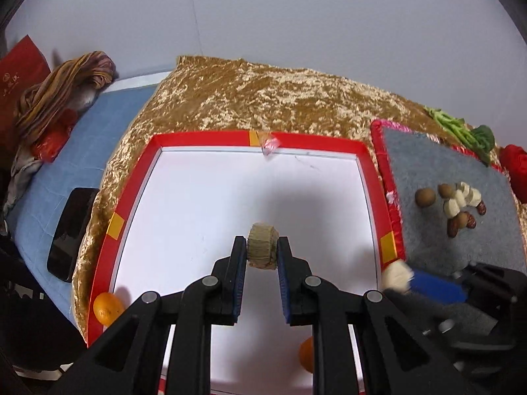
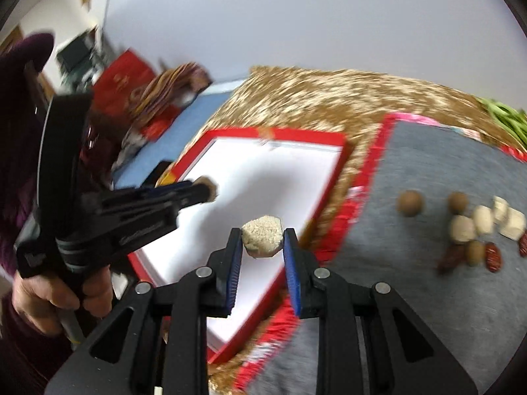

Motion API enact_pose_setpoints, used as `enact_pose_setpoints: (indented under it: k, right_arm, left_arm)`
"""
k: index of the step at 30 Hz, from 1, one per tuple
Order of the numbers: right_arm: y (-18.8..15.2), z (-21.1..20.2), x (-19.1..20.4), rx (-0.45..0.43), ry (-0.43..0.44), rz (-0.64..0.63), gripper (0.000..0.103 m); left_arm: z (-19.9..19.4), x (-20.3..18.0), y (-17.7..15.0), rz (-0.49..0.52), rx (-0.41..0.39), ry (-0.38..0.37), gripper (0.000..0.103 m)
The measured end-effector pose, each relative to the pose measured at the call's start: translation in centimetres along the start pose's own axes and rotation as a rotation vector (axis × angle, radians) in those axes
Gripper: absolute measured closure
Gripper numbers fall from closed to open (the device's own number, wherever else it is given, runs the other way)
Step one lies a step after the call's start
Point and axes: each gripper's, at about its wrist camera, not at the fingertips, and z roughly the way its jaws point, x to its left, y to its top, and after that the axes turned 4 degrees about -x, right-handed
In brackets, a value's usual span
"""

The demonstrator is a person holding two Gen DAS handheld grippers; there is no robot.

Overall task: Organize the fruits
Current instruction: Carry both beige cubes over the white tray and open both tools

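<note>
My left gripper (image 1: pixel 262 247) is shut on a tan round cake-like piece (image 1: pixel 262 246) and holds it above the white floor of the red-rimmed box (image 1: pixel 204 138). It also shows in the right wrist view (image 2: pixel 206 191). My right gripper (image 2: pixel 262 238) is shut on a pale grainy piece (image 2: pixel 262 236) over the box's right rim (image 2: pixel 329 177); it shows at the right in the left wrist view (image 1: pixel 397 276). Two oranges (image 1: pixel 106 307) (image 1: pixel 306 355) lie in the box near its front. Several nuts, red dates and white pieces (image 1: pixel 457 204) lie on the grey felt mat (image 1: pixel 428 164).
A gold crinkled cloth (image 1: pixel 263 98) covers the table. A black phone (image 1: pixel 70 233) lies on a blue cloth at the left. Green vegetables (image 1: pixel 461 128) and a red object (image 1: pixel 515 171) lie behind the mat. Striped fabric (image 1: pixel 62 89) is at far left.
</note>
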Motion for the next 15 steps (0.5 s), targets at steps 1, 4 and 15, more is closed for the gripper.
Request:
enact_pose_setpoints:
  k: [1,4,15]
  right_arm:
    - [-0.2,0.6,0.5,0.014,0.000,-0.016,0.076]
    - [-0.9,2.0,1.6,0.059,0.000,-0.043,0.076]
    - [-1.0,2.7,1.1,0.129,-0.009,-0.029,0.067]
  left_arm:
    - [0.1,0.0,-0.1,0.003,0.004,0.003,0.086]
    - [0.2,0.7,-0.1,-0.003,0.012,0.029,0.084]
    - [-0.3,1.5,0.3,-0.050,-0.013,0.061,0.066]
